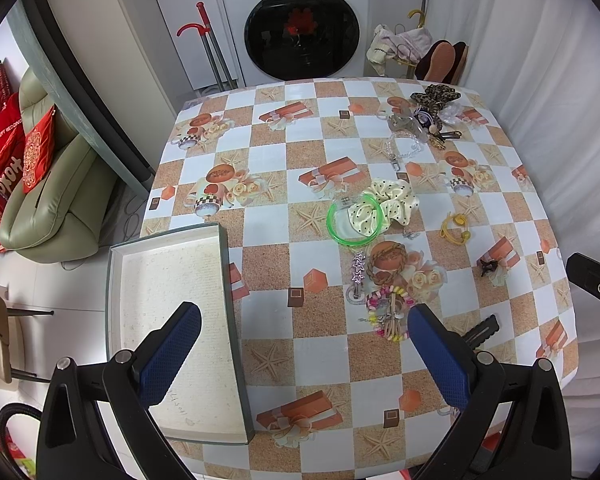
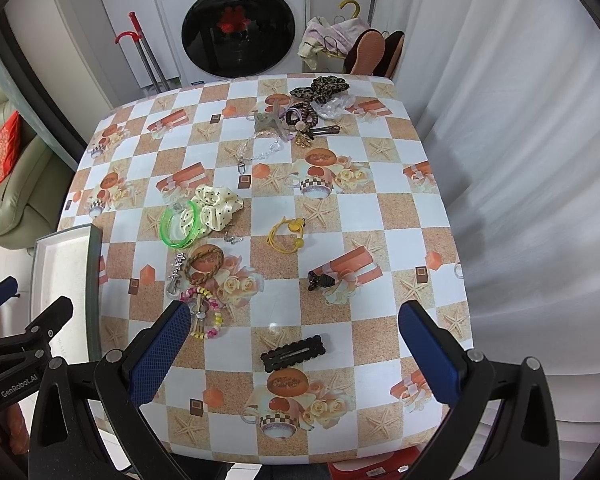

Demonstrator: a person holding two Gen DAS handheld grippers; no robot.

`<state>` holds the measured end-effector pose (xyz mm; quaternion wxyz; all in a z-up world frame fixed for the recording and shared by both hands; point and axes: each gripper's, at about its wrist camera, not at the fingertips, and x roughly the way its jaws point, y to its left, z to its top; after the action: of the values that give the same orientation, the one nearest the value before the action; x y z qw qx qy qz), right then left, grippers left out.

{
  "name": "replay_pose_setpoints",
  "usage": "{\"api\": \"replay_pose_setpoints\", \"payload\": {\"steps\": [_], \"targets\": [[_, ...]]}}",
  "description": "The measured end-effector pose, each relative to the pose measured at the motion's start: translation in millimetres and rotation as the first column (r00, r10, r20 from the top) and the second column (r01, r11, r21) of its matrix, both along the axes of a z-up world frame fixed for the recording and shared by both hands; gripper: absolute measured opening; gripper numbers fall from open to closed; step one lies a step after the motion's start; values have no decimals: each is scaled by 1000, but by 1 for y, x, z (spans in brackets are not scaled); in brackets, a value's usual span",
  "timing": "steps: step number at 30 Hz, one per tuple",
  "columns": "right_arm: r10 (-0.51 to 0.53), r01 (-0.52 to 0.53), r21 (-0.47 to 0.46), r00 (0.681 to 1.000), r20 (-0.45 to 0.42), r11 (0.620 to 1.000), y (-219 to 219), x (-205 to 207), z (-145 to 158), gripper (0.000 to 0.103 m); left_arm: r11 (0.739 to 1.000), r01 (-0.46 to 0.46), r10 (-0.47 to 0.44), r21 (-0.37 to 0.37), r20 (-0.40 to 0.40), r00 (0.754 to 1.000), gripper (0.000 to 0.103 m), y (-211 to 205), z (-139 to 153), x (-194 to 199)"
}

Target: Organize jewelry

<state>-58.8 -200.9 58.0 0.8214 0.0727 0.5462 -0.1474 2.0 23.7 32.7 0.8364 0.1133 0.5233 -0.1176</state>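
Note:
Jewelry and hair pieces lie scattered on the patterned table (image 1: 320, 360). A green bangle (image 1: 355, 220) overlaps a cream dotted scrunchie (image 1: 388, 202). Near it lie a braided brown bracelet (image 2: 205, 266), a star clip (image 2: 177, 266), a colourful bead bracelet (image 2: 206, 314), a yellow hair tie (image 2: 286, 236), a small dark claw clip (image 2: 318, 280) and a black snap clip (image 2: 293, 353). An empty shallow box (image 1: 172, 320) sits at the table's left edge. My left gripper (image 1: 304, 360) is open above the box's right side. My right gripper (image 2: 294, 356) is open, straddling the black snap clip from above.
A pile at the far right corner holds a leopard bow (image 2: 320, 86), a clear bead chain (image 2: 258, 150) and several clips. A washing machine (image 1: 300, 20) stands behind the table, a white curtain (image 2: 520, 160) to the right, a green sofa (image 1: 48, 200) to the left.

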Motion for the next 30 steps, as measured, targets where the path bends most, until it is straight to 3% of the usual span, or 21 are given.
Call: {"api": "replay_pose_setpoints", "payload": {"steps": [30], "targets": [[-2, 2, 12, 1000, -20, 1000, 0, 1, -5, 103, 1000, -3, 3, 0, -17, 1000, 103, 4, -1, -5]]}}
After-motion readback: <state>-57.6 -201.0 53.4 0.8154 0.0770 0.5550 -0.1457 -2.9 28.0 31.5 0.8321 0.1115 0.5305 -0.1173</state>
